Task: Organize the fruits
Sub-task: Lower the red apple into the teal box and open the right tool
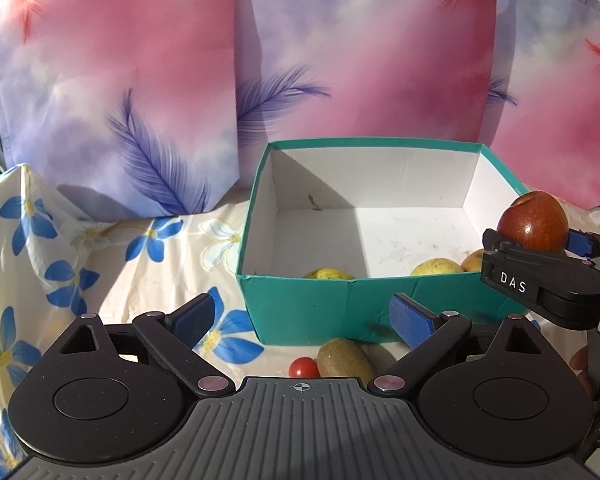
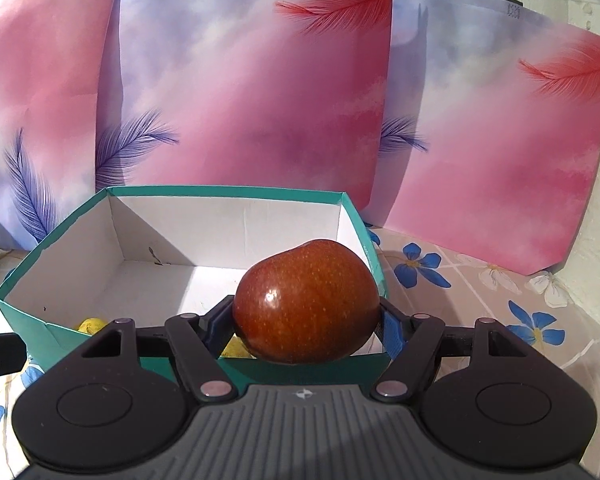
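Right gripper (image 2: 306, 320) has the red apple (image 2: 306, 302) clamped between its blue pads, hanging just above the near right corner of the teal box (image 2: 228, 194), so the drop looks close but isn't made yet. Inside the box, tucked against the near wall, two yellow fruits (image 1: 436, 267) and a yellow-orange one (image 1: 473, 259) already lie, so I'd call this roughly the middle of the job. In front of the box, on the flowered cloth (image 1: 60, 240), a fuzzy brownish-green kiwi (image 1: 344, 358) and a small glossy cherry tomato (image 1: 303, 367) sit touching or nearly so, waiting their turn. Left gripper (image 1: 304, 318) hovers over that pair, fingers spread wide, nothing between them. The box is thin cardboard, white and a bit smudged within; the apple is smooth, shiny, finely speckled; soft feather-printed bags (image 2: 252, 92) stand behind the box
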Available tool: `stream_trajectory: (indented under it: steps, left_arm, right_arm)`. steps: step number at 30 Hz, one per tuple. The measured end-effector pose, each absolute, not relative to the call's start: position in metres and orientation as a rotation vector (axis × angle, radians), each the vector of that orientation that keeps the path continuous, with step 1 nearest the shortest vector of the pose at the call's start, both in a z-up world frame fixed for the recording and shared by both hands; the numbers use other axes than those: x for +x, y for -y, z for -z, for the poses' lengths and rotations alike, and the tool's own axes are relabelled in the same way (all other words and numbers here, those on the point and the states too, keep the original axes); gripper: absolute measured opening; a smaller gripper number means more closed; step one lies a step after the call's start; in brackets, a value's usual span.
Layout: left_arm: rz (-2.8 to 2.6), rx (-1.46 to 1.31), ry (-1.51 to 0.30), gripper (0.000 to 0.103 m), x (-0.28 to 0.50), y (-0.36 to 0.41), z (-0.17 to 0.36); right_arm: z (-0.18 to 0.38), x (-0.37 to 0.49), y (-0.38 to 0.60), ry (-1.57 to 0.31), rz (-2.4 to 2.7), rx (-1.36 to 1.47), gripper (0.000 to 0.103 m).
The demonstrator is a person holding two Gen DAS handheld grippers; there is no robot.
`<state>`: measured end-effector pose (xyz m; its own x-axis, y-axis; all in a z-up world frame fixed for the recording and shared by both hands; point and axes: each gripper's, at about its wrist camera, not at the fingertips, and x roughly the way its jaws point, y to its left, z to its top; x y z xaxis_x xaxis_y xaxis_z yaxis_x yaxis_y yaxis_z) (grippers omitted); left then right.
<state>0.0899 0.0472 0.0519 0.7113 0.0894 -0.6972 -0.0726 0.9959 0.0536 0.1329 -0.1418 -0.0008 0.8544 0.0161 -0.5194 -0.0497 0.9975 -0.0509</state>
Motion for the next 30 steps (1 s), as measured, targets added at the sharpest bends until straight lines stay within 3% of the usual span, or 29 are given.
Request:
stream_trajectory:
  steps: [9,13,17,30]
  left_arm:
    - [-0.084,0.036,-0.783,0.098,0.091,-0.046,-0.049]
    - [-0.073,0.048,-0.790,0.098,0.090,-0.044,-0.046]
    - [-0.057,0.050,-0.793,0.098,0.088,-0.043,-0.045]
    - [-0.016,0.068,-0.831,0.097,0.069,-0.035,-0.032]
  right_arm:
    - [-0.009,0.123,0.139,-0.505,-0.045,-0.088,0.073]
    - [-0.022,0.100,0.143,-0.453,-0.054,-0.087,0.093]
    - [-0.035,0.071,0.147,-0.410,-0.070,-0.081,0.102]
    - [-0.024,0.016,0.163,-0.523,-0.129,0.009,0.103]
